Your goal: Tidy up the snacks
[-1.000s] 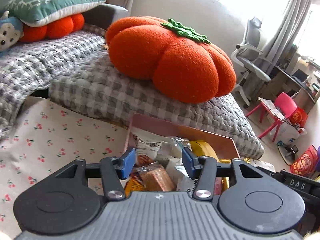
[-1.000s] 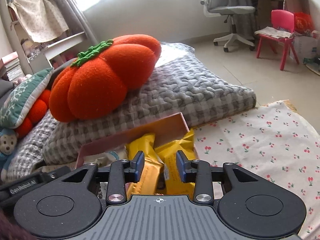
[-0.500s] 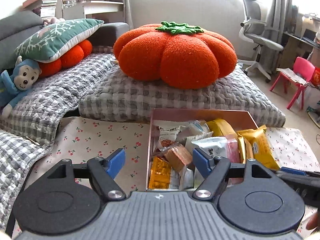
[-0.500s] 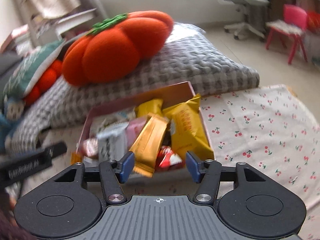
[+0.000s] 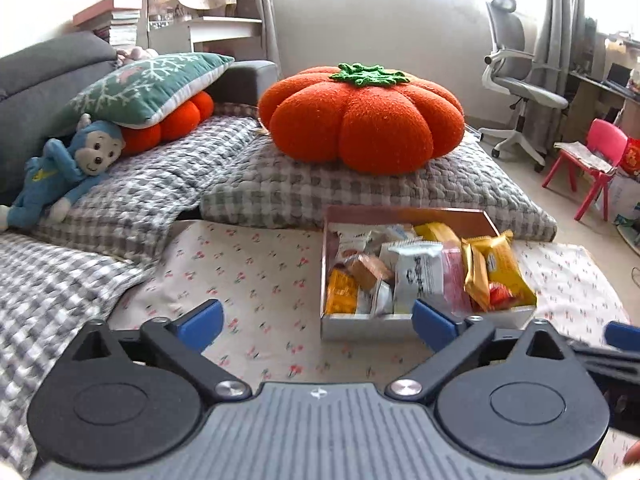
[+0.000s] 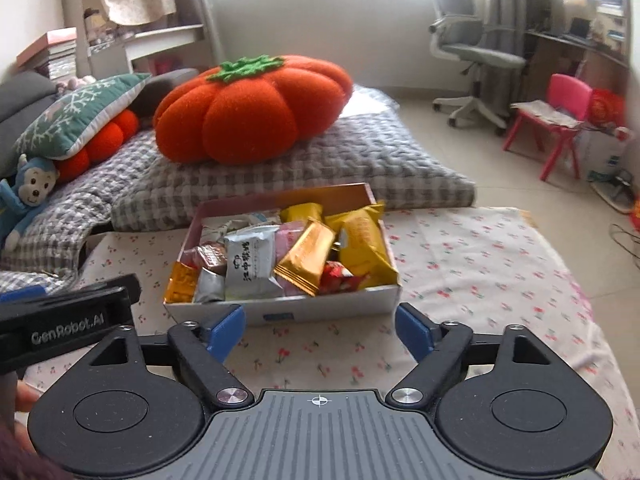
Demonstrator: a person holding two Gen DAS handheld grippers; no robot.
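Nearest, both tools hang over the cherry-print cloth [image 6: 460, 248] with nothing between their blue pads. Left tool [image 5: 316, 322]: jaws opening, already spread wide, empty; its right pad [image 5: 434, 326] overlaps the near wall of the snack box in the left wrist view, contact cannot be told. Right tool [image 6: 320, 330]: jaws opening, wide, empty, just short of the box's near wall. In the right wrist view the left tool's black body shows at the left edge.

Snack box [image 6: 280, 312]: shallow, open-topped, white outside and pinkish inside, sitting on the cloth in front of both tools. Contents crowded and overlapping: white wrapped packet [image 6: 250, 264] near the middle, gold packet [image 6: 306, 256] lying tilted across the others, yellow packet [image 6: 364, 240] leaning on the right wall, small red wrapper [image 6: 338, 276] at the near edge, orange packet [image 5: 340, 292] in the near left corner.

Behind the box: grey checked quilted cushion [image 5: 360, 196] with an orange pumpkin pillow [image 5: 360, 120] on top. Left: blue monkey plush [image 5: 68, 172] under a green snowflake pillow [image 5: 140, 86]. Far right: grey office chair [image 6: 468, 52] and pink child's chair [image 6: 560, 120] on the floor.
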